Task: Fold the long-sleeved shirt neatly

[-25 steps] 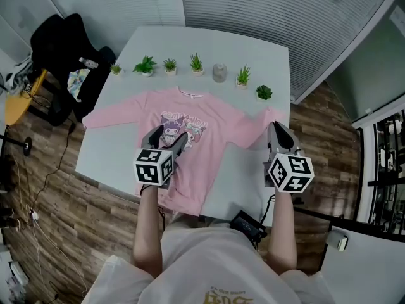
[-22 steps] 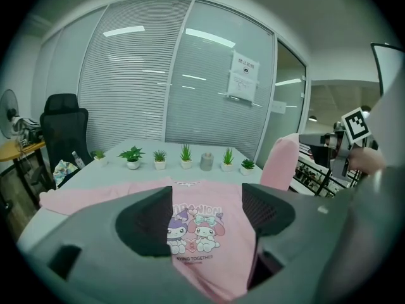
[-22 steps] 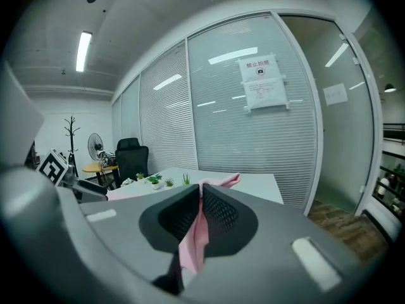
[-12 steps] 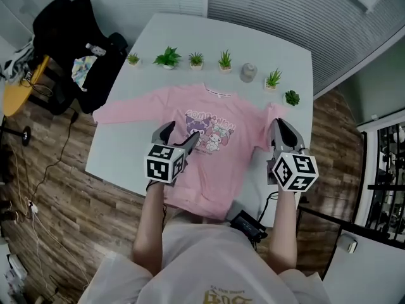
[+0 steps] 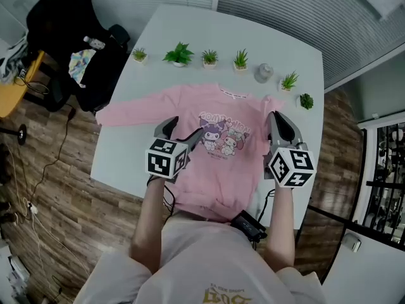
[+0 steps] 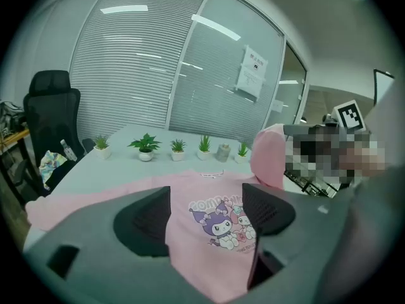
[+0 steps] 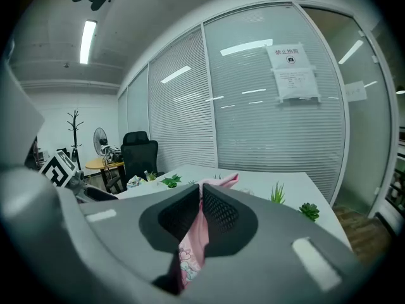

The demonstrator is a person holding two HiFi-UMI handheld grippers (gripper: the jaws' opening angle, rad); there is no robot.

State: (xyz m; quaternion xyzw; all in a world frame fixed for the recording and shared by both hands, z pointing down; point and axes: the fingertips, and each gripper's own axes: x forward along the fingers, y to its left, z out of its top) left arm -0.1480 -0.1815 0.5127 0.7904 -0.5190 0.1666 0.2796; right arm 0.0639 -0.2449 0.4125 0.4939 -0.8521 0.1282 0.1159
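**A:** So, what is the long-sleeved shirt (image 5: 218, 170) like?

**B:** Soft pink knit with a banded hem, lying front up on the smooth white table (image 5: 190, 27). Its left sleeve (image 5: 126, 111) stretches flat out to the left, and a cartoon print sits on the chest.

**A:** And the tongs?

**B:** The right gripper (image 5: 276, 116) is clamped on the right sleeve (image 7: 223, 181). Its own view shows pink cloth pinched between the ribbed black pads (image 7: 220, 211) and hanging below them. The left gripper (image 5: 182, 130) has its jaws wide apart above the chest. Nothing is between them; the shirt lies underneath.

**A:** What does one view give that the others lack?

**B:** The left gripper view shows the right sleeve from the side, standing up as a rounded pink hump at the shirt's right. Only the head view takes in the wood-plank floor (image 5: 57, 195) and the whole row of small potted plants (image 5: 209, 57) along the table's far edge.

**A:** Any writing?

**B:** Arched letters over the print start "COM"; the rest I cannot make out. A paper notice (image 7: 291, 71) hangs on the slatted glass wall, but its print is too small to read.
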